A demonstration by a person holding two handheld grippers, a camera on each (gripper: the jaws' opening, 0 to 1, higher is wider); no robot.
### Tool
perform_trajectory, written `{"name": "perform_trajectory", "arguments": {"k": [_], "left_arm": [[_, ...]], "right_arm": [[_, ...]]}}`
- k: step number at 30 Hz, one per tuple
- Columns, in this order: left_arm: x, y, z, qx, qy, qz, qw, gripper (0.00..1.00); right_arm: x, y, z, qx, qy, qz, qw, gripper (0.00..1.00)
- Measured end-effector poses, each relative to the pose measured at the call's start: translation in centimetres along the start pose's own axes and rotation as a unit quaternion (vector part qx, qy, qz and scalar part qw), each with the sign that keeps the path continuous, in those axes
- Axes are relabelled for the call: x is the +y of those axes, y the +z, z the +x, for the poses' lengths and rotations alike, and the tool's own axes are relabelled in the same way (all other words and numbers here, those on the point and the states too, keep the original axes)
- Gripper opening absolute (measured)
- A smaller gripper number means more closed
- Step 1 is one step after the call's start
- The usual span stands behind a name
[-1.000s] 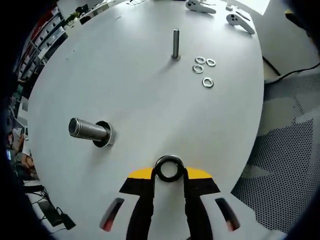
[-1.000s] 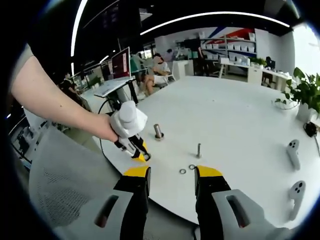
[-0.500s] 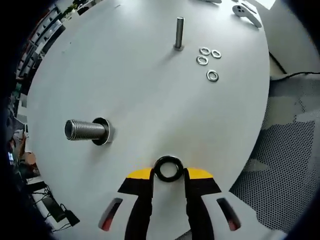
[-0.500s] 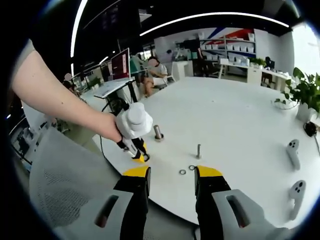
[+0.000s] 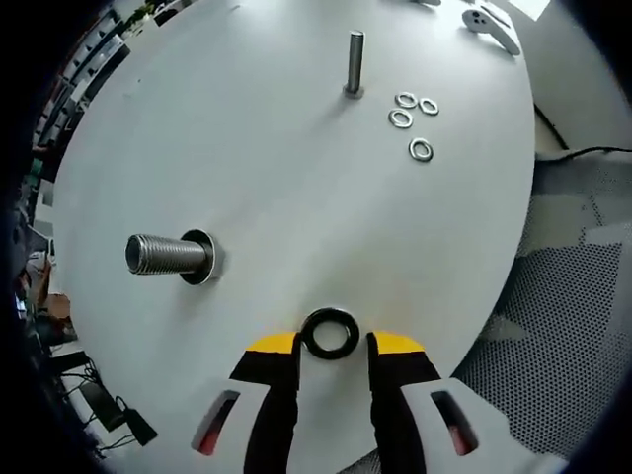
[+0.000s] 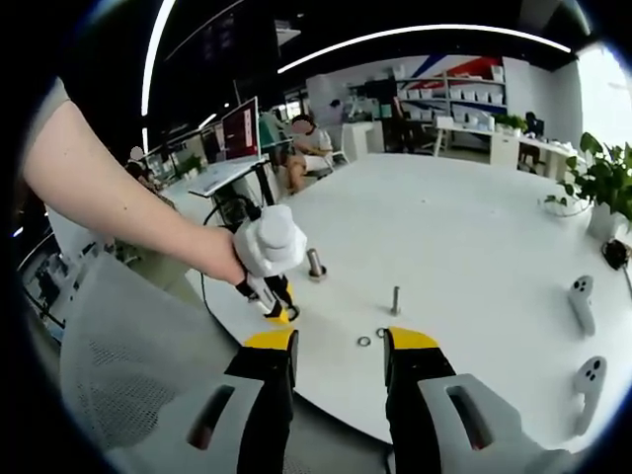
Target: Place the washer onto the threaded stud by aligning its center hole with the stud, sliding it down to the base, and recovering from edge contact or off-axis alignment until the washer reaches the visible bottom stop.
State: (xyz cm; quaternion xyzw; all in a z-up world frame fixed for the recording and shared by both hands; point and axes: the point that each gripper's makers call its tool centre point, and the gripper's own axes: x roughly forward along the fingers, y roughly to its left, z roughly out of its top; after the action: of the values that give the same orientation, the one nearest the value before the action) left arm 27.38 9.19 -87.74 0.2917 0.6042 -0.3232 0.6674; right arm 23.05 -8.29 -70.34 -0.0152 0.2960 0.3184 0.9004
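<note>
Washer [image 5: 331, 334], a dark ring, sits pinched between the yellow-tipped jaws of the left gripper [image 5: 332, 341] in the left gripper view, held over the near edge of the round white table [image 5: 276, 178] and seen almost face-on, so its center hole shows the tabletop through it. Up and to the left of it stands the thick threaded stud [image 5: 158, 255], which appears to lean to the left in this fisheye view, with a dark ring around its base; washer and stud are well apart. Toward the far side of the table rises a thinner stud [image 5: 354, 63], and just beside it, to its right, four small silver washers [image 5: 413, 115] lie loose on the surface. In the right gripper view the right gripper [image 6: 338, 346] hangs with its jaws parted and nothing between them, off the near rim of the table. In that view a person's bare forearm [image 6: 128, 212] reaches in from the left, its hand wrapped around the white body of the left gripper, whose tip is close beside the thick stud. Two white handheld controllers [image 6: 583, 336] lie at the right side of the table.
</note>
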Motion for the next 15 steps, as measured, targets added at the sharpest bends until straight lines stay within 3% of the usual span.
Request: {"name": "perform_trajectory", "arguments": {"k": [6,15], "left_arm": [[0.12,0.09,-0.04,0.007,0.003,-0.013,0.9999,0.21],[0.14,-0.03,-0.16,-0.009,0.009,-0.021,0.9997,0.20]], "right_arm": [[0.11,-0.07,-0.04,0.001,0.002,-0.001,1.0000,0.36],[0.12,0.02,-0.03,-0.001,0.003,0.001,1.0000,0.36]]}}
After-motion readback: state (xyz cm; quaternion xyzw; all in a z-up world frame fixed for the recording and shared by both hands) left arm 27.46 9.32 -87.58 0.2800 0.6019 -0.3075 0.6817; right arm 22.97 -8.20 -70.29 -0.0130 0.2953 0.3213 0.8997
